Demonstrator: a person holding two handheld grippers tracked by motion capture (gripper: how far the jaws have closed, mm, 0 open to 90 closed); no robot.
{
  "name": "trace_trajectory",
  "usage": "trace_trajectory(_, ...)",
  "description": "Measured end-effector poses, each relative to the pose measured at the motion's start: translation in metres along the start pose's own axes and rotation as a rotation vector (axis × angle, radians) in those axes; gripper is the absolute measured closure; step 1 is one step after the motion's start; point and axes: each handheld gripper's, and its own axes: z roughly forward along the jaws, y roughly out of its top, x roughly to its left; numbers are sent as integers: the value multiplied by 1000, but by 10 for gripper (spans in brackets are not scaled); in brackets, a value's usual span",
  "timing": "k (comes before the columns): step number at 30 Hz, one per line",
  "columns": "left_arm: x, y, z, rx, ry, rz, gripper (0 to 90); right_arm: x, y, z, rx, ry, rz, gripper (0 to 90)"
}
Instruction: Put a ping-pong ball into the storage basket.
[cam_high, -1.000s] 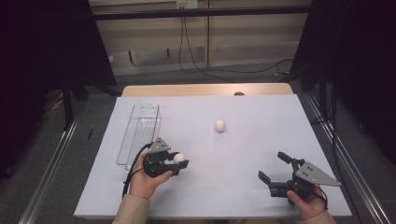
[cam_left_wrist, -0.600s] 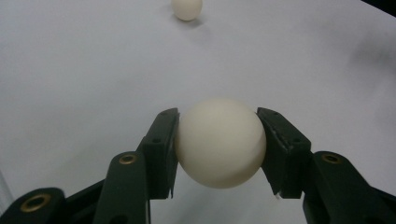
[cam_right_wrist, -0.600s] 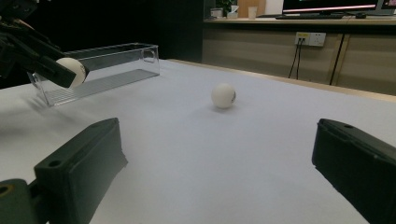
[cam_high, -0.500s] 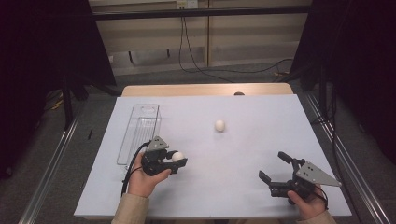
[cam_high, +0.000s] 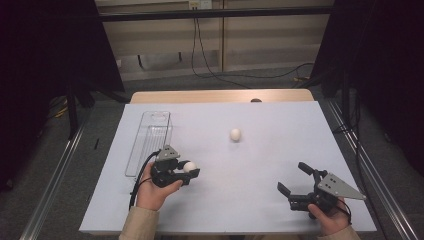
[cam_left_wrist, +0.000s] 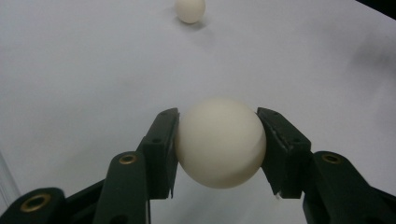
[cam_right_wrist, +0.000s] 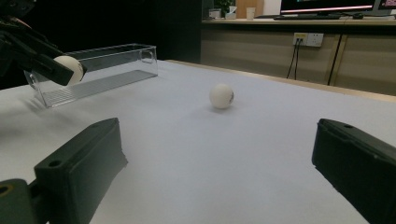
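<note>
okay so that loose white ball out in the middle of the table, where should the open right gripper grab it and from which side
Grip the loose ball across its widest middle, one jaw on each side, as the left gripper holds its own ball. It is round, so no side is better by shape. It sits alone on the white table, so the right gripper can probably come in straight from the near side, low and level.

I count two white balls: one ball (cam_high: 189, 166) just beside the near end of the clear tray (cam_high: 150, 142), a second ball (cam_high: 235, 134) farther off to the tray's right. One clear tray in all. I see two grippers.
</note>
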Motion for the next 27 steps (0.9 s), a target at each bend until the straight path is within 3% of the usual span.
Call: trace_trajectory(27, 7, 4, -7, -9, 25, -26, 510, 0, 1, 0, -2, -2, -2, 14)
